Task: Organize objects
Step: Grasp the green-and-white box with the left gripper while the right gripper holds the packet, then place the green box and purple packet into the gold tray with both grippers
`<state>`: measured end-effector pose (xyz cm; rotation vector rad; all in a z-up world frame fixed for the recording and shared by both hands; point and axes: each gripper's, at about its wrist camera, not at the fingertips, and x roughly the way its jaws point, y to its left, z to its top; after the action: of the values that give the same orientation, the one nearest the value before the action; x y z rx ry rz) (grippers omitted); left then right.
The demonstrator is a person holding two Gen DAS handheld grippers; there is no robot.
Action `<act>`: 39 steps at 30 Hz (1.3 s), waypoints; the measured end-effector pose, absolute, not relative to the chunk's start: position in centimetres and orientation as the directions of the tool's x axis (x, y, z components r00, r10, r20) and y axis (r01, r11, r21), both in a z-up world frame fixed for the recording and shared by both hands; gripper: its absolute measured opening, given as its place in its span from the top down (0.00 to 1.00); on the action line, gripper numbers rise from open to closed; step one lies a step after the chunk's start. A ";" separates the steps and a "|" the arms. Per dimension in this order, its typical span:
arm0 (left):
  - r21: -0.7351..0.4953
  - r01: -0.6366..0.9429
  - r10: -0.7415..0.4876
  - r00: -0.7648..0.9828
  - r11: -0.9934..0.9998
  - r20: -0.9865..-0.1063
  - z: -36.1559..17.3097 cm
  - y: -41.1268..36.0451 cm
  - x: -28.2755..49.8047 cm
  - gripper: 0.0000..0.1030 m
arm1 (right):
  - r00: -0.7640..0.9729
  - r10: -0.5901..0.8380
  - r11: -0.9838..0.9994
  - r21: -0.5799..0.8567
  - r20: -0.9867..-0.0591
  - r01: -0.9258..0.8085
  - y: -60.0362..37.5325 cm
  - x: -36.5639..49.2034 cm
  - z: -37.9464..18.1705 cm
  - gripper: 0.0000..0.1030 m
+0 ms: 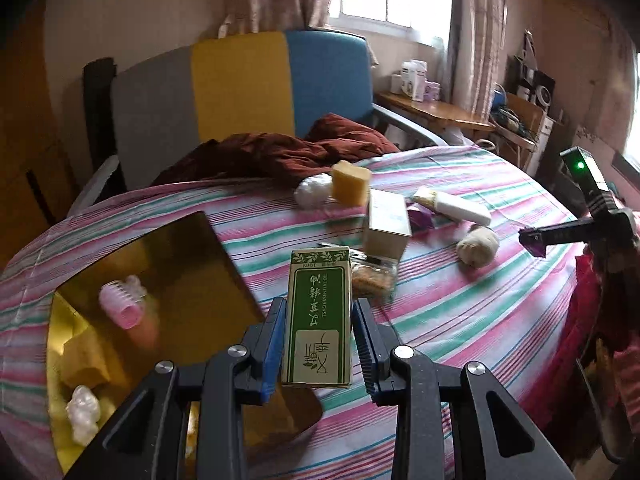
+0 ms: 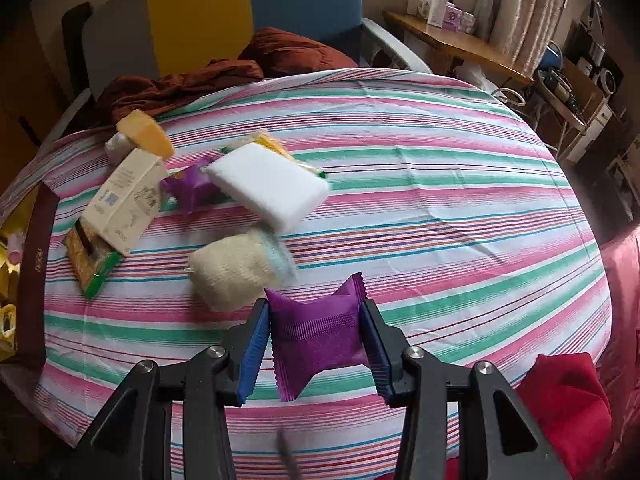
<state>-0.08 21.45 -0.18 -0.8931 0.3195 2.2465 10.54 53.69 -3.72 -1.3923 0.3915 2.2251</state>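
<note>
My left gripper (image 1: 318, 320) is shut on a green and white carton (image 1: 318, 320), held above the near edge of the gold-lined box (image 1: 180, 264). The box holds a pink hair roller (image 1: 122, 304), a yellow sponge (image 1: 86, 360) and a white foam piece (image 1: 84, 408). My right gripper (image 2: 318, 340) is shut on a purple sachet (image 2: 318, 340) above the striped tablecloth (image 2: 440, 200); it also shows in the left wrist view (image 1: 536, 240). On the cloth lie a cream carton (image 2: 124, 200), a white sponge block (image 2: 268, 188), a beige yarn roll (image 2: 236, 272), a second purple sachet (image 2: 192, 184) and a snack packet (image 2: 90, 264).
A yellow block (image 1: 350, 182) and a white ball (image 1: 314, 192) sit near a dark red blanket (image 1: 272, 152) at the table's far side. A grey, yellow and blue chair back (image 1: 240, 96) stands behind. A wooden side table (image 1: 432, 112) with boxes is at back right.
</note>
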 end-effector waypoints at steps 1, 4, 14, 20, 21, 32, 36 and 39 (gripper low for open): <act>-0.027 -0.675 0.511 -0.531 -0.737 -0.676 -0.1 20.9 -0.1 0.67 | -0.372 0.244 -0.849 -0.012 -0.896 -0.528 53.1 10.2 -3.5 0.56; -0.035 -0.656 0.505 -0.545 -0.754 -0.669 0.1 19.6 -0.3 0.67 | -0.403 0.234 -0.869 -0.004 -0.885 -0.495 51.1 9.1 -2.6 0.56; -0.064 -0.572 0.469 -0.599 -0.818 -0.649 0.7 14.6 -1.2 0.67 | -0.546 0.092 -0.954 0.083 -0.833 -0.287 41.7 4.2 0.6 0.56; -0.076 -0.516 0.435 -0.623 -0.853 -0.650 0.6 11.8 -1.9 0.67 | -0.583 -0.071 -0.977 0.174 -0.810 -0.123 34.9 0.8 1.0 0.56; -0.079 -0.504 0.427 -0.628 -0.860 -0.651 0.5 11.3 -2.0 0.67 | -0.583 -0.088 -0.978 0.181 -0.808 -0.103 34.0 0.4 0.9 0.56; -0.088 -0.395 0.348 -0.655 -0.914 -0.671 -0.6 6.7 -2.9 0.67 | -0.551 -0.223 -0.973 0.220 -0.804 0.073 24.6 -4.2 0.1 0.56; -0.090 -0.360 0.323 -0.663 -0.928 -0.675 -0.8 5.3 -3.1 0.67 | -0.557 -0.234 -0.971 0.221 -0.797 0.092 23.2 -5.5 0.5 0.56; -0.089 -0.335 0.303 -0.667 -0.938 -0.680 -1.2 4.3 -3.3 0.67 | -0.568 -0.238 -0.970 0.223 -0.788 0.097 22.5 -6.5 1.0 0.56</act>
<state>-3.26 4.27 -1.15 -1.0441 0.0611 2.5868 -6.53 22.51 1.01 -1.5232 0.2584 2.9522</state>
